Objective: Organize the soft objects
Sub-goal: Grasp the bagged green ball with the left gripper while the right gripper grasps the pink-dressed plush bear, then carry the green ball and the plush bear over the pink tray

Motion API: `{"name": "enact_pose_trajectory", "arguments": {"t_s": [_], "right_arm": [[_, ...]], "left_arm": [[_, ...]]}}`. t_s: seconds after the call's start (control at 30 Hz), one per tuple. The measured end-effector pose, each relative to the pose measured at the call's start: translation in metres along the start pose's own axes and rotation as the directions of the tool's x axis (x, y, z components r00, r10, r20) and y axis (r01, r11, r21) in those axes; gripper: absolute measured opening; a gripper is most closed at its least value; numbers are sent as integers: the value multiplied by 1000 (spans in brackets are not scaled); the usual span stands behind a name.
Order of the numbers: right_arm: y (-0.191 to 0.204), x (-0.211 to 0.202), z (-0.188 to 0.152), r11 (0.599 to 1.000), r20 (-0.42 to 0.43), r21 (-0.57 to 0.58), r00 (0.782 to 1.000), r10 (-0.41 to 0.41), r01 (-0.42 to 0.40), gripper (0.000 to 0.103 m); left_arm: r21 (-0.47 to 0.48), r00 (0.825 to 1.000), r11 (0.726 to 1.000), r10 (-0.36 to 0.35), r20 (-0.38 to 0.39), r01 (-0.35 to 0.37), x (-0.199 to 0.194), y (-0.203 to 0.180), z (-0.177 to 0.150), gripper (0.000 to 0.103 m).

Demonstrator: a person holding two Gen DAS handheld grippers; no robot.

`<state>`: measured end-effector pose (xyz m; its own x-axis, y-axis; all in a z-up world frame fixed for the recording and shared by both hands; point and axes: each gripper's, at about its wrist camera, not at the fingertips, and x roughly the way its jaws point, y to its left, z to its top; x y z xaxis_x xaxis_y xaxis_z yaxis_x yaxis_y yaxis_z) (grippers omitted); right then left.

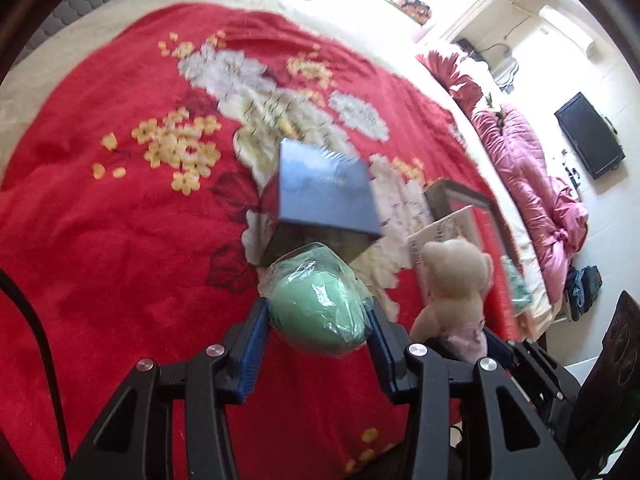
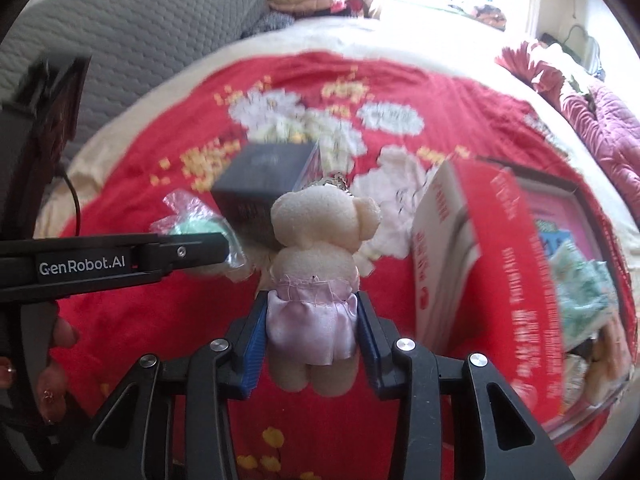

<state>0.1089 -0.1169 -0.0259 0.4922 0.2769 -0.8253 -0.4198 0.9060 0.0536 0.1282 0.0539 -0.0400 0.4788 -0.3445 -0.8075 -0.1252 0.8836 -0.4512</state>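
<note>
My left gripper (image 1: 318, 312) is shut on a green soft object in clear plastic wrap (image 1: 318, 306), held above the red floral blanket (image 1: 120, 220). My right gripper (image 2: 312, 316) is shut on a small cream teddy bear in a pink satin skirt (image 2: 316, 276), seen from behind. The bear also shows in the left wrist view (image 1: 456, 280), just right of the green object. The left gripper (image 2: 192, 250) and the wrapped green object (image 2: 200, 224) show at the left of the right wrist view.
A dark blue box (image 1: 326, 188) stands on the blanket just ahead of both grippers. A red cardboard box (image 2: 520, 272) with soft items inside sits to the right. A pink quilt (image 1: 532, 184) lies on another bed at the far right.
</note>
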Motion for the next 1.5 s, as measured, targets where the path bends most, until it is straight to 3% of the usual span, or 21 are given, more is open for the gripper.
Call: {"name": "enact_pose_trajectory", "arguments": {"t_s": [0.2,0.47,0.7,0.9,1.13,1.5], "right_arm": [[-20,-48,11,999,89,41,996,-30,27,42],[-84,-105,4,983,171,174,981,-95,65,42],[-153,-146,-16,950,206,290,962,-178,113,42],[-210,-176,-42,901,216,410,945,-245,140,42],[-237,-179,-63,880,180,435,939,-295,193,42],[-259,-170,-79,861,154,461,937,-315,214,42]], "left_arm": [[47,999,999,-10,44,8,-28,-32,-1,47],[179,998,983,-39,50,30,-39,-102,-11,47],[302,998,951,-68,15,61,-29,-174,-20,47],[414,997,908,-67,-23,71,-8,-236,-35,47],[479,996,874,-67,-56,86,13,-276,-47,47],[516,994,852,-45,-95,88,45,-303,-54,47]]}}
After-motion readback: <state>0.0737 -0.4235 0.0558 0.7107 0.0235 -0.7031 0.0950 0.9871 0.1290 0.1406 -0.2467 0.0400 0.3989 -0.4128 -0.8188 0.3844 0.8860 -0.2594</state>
